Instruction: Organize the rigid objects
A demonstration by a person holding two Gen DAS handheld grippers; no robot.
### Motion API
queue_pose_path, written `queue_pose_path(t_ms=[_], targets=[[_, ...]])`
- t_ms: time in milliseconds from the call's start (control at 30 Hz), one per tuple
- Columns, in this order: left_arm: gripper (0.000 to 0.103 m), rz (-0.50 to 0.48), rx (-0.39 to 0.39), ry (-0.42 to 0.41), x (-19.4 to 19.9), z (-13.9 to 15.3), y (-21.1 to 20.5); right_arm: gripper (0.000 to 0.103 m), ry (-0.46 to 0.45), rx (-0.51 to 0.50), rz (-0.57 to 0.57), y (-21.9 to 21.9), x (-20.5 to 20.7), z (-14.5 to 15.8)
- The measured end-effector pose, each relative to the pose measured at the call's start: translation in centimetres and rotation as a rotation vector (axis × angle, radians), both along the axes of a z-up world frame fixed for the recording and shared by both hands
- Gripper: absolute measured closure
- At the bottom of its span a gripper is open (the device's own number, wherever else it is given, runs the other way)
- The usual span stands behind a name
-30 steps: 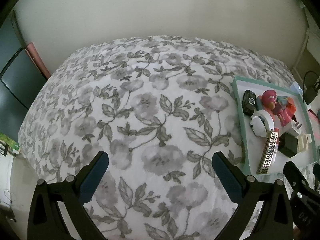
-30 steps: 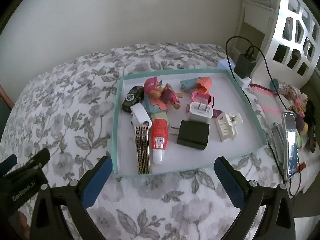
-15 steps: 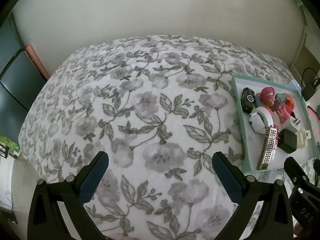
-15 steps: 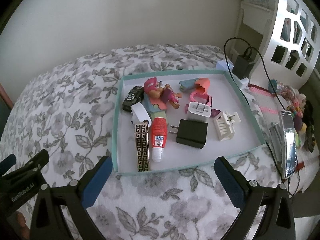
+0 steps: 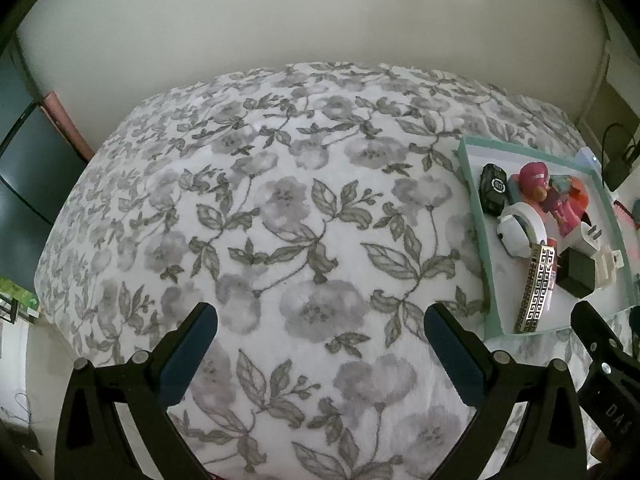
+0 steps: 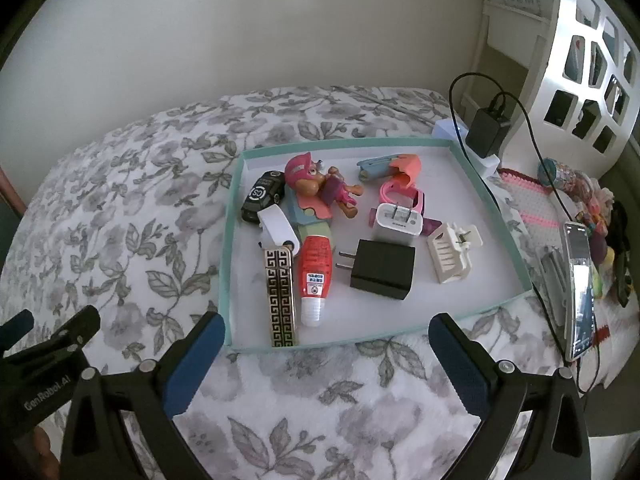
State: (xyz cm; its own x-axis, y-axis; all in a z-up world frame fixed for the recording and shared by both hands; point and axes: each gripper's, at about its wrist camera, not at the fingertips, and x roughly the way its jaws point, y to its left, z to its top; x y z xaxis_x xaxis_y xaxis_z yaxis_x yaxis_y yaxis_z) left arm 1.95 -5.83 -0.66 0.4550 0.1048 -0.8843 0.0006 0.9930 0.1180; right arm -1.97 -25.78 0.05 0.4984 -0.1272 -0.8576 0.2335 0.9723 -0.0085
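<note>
Floral bedspread (image 6: 120, 240) bears tray (image 6: 228, 240) holding chargers (image 6: 382, 274), toys (image 6: 316, 190).

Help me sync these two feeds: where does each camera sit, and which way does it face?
Left wrist: on the left tool, facing bare floral bedspread; its open fingers show, the tray at right, the right tool at the corner.
Right wrist: on the right tool, facing the tray of objects; open fingers show, the left tool at left.
Shared: tray, bedspread, wall.
</note>
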Motion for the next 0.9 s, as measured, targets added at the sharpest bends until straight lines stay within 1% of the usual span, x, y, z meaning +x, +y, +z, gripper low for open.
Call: queue_pose_path(t_ms=[300, 900], targets=[[0.000, 0.001, -0.003, 0.012, 0.11, -0.27, 0.17, 0.000, 0.001, -0.013, 0.009, 0.19, 0.14, -0.02], [0.000, 0.004, 0.009, 0.007, 0.18, -0.24, 0.26, 0.000, 0.005, -0.019, 0.015, 0.14, 0.23, -0.11]])
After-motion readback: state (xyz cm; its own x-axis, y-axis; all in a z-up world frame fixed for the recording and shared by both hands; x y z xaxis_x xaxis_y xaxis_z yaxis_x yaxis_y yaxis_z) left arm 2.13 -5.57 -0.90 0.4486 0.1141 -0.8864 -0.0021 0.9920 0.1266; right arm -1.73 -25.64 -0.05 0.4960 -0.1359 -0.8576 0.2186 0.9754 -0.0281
